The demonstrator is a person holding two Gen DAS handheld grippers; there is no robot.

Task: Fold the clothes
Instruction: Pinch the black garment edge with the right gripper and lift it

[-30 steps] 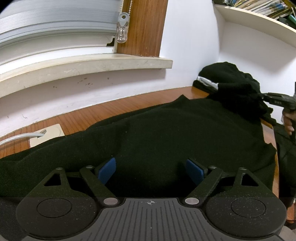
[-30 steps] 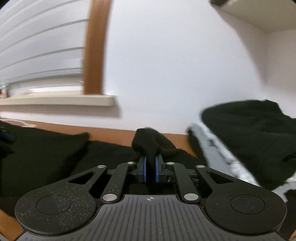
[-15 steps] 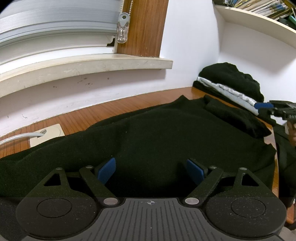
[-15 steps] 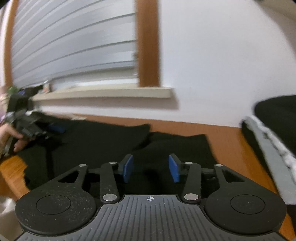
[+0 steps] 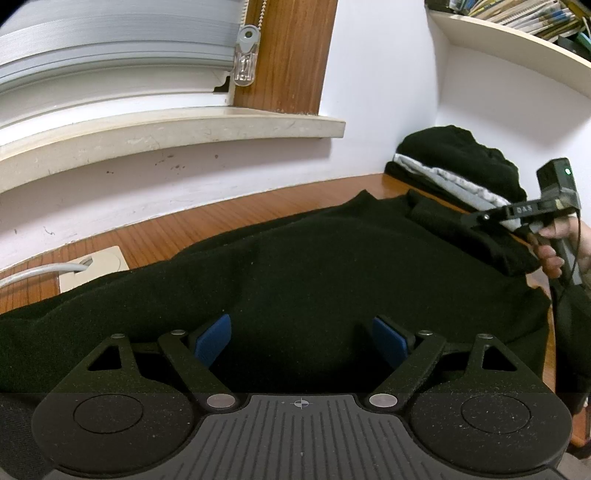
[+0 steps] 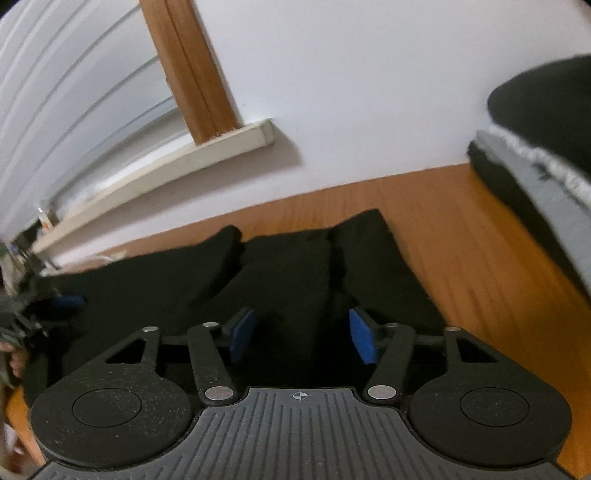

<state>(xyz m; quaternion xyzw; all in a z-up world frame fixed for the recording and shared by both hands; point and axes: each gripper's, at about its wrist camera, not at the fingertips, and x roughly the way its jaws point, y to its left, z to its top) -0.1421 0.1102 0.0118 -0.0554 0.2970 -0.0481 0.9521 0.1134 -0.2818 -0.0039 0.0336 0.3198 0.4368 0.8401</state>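
Left wrist view: the wooden bench [image 5: 258, 214] runs along a white wall [image 5: 376, 92] under a cream window sill [image 5: 166, 129], and most of its surface is covered by a large black knit garment [image 5: 314, 266] spread flat. A folded-over part of the garment, sleeve-like, lies on its far right corner [image 5: 472, 236]. Beyond it, at the bench's far end under a white shelf of books [image 5: 517, 33], sits a pile of folded black and grey clothes [image 5: 461, 166]. A beige plate with a grey cable [image 5: 92, 266] lies on the bench just beside the garment's left edge.

The left hand-held gripper [image 5: 302, 339] hovers over the near part of the garment, its blue pads [image 5: 213, 338] spread wide and released, with only flat fabric beneath them. The right hand-held gripper [image 5: 480, 218], held by a hand [image 5: 554, 251], sits over the folded-over corner.

In the right wrist view, the right hand-held gripper [image 6: 301, 336] has just been closing its jaws, yet its blue pads [image 6: 362, 341] stand apart and are released; black fabric [image 6: 295, 266] lies below and between them, unpinched. The picture is slightly blurred.
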